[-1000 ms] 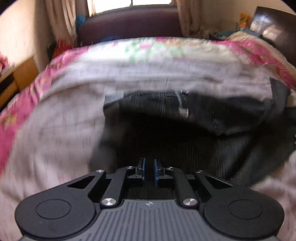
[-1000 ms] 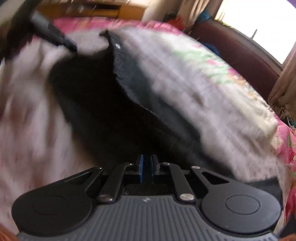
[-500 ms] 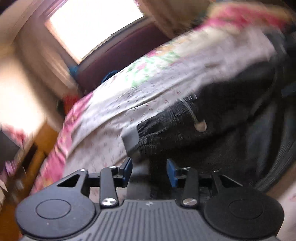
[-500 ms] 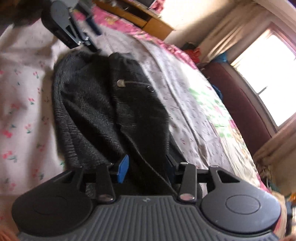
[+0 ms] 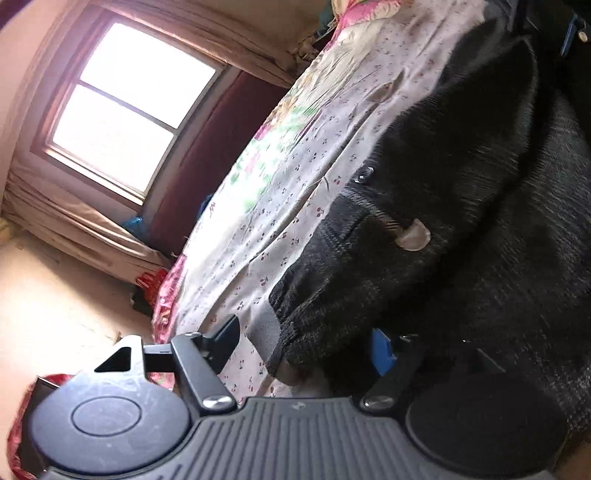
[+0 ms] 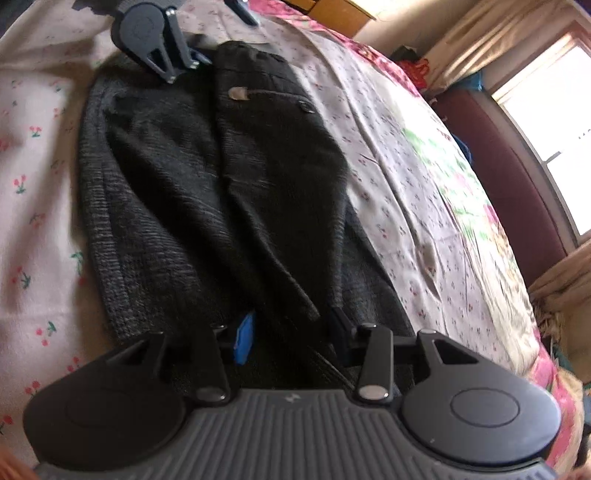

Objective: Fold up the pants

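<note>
Both tongs wide, astride pants.

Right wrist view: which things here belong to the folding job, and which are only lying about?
Belong to the job:
- dark grey woven pants, spread on the bed
- left gripper, open at the waistband end
- right gripper, open at the other end

Only lying about:
- white cherry-print bedsheet
- maroon headboard
- beige curtains
- window

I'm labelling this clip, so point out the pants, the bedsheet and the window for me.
pants [image 6: 207, 192], right wrist view, middle of the dark fabric.
bedsheet [image 6: 399, 173], right wrist view, bare cherry-print area beside the pants.
window [image 5: 125, 99], left wrist view, bright glass pane.
</note>
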### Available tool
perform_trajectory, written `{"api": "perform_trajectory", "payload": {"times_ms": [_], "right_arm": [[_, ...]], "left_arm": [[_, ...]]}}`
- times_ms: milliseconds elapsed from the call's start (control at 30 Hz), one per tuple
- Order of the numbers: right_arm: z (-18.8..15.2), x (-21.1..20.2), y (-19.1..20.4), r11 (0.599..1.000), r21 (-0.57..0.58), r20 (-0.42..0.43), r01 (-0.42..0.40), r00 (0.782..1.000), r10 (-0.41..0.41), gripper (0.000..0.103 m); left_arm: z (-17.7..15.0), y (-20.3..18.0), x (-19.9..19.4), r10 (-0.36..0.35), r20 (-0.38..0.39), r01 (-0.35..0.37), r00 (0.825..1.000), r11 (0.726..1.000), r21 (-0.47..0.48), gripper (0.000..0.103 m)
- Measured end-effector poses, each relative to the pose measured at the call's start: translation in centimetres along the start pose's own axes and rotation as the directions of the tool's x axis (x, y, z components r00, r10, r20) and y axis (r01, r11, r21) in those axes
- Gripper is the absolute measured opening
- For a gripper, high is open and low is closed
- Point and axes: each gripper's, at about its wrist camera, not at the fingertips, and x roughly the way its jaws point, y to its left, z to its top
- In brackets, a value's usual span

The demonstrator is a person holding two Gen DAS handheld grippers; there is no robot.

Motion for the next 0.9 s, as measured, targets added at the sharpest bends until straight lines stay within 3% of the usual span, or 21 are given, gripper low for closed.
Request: {"api": "perform_trajectory", "payload": {"times_ms": [33, 100, 267, 500, 600, 767, 900], "right_arm": [[0.0, 0.1, -0.4, 1.0, 0.021, 0.0, -0.003, 1.0, 0.003, 0.043], [0.0, 0.6, -1.1, 0.998, 0.067, -0.003, -0.015, 1.0, 0.015, 0.043], [0.1, -0.7, -0.8, 0.999, 0.021, 0.016, -0.028, 0.999, 0.028, 0.042], [1.8, 0.5, -0.6, 0.995, -0.056, 0.028, -0.086, 0.996, 0.087, 0.042], [2.6, 0.7, -0.8, 0.991, -0.06, 0.001, -0.122, 0.992, 0.122, 0.01], [3.2, -1.8, -3.4, 0.989, 0.08, 0.021, -0.125, 0.992, 0.124, 0.003], [4.0, -5.1, -6.2, 0.988, 0.144, 0.066, -0.047, 0.997, 0.038, 0.002]], "left_arm": [[0.2, 0.3, 0.3, -0.016, -0.008, 0.016, 1.0, 0.999, -0.029, 0.084], [0.7, 0.8, 0.8, -0.068, -0.026, 0.066, 0.997, 0.994, -0.082, 0.058], [1.2, 1.1, 0.4, -0.103, -0.029, 0.098, 0.994, 0.985, -0.14, 0.031], [2.6, 4.6, -1.0, -0.119, 0.015, 0.118, 0.993, 0.948, -0.297, 0.025], [2.4, 5.2, -1.3, -0.124, 0.011, 0.121, 0.992, 0.946, -0.299, 0.025], [2.6, 5.4, -1.2, -0.104, -0.003, 0.099, 0.995, 0.956, -0.278, 0.025], [3.7, 7.1, -2.3, -0.048, 0.032, 0.055, 0.998, 0.955, -0.292, 0.025]]}}
